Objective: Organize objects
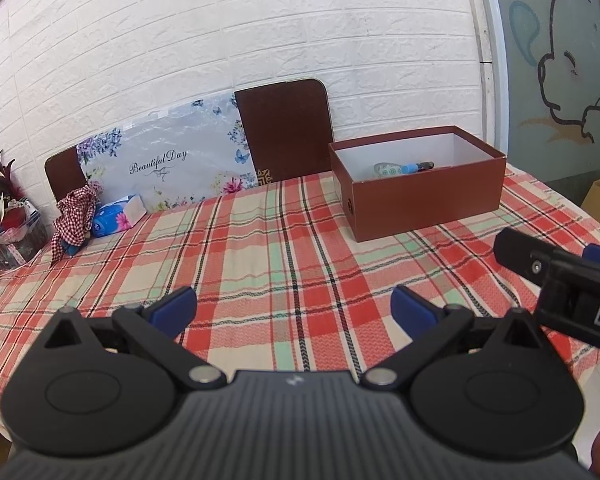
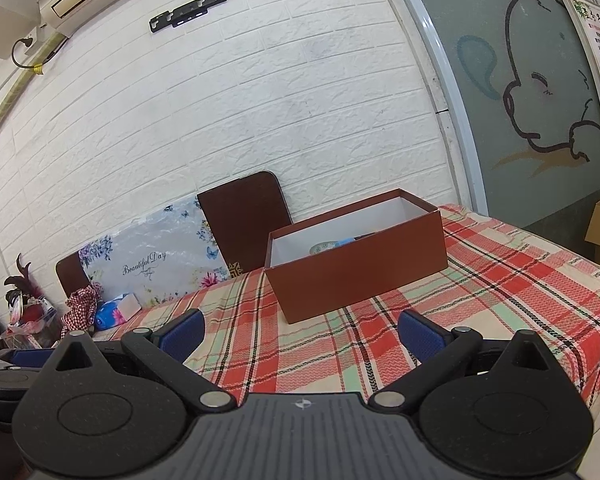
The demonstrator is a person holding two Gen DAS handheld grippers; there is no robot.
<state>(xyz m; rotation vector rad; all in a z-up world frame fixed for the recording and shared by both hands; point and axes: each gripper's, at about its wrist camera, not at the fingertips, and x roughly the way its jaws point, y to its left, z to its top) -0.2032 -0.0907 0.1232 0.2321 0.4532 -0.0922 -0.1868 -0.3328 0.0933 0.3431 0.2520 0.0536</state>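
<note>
A woven plaid cotton tablecloth (image 1: 260, 248) lies matt; the rust-brown cardboard box (image 1: 424, 204) at one o'clock looks smooth.

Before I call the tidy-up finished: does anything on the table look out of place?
Mostly tidy. The checked cloth lies crumpled at the far left beside the tissue pack, not in the brown box. Both grippers, left and right, are open and empty.
</note>
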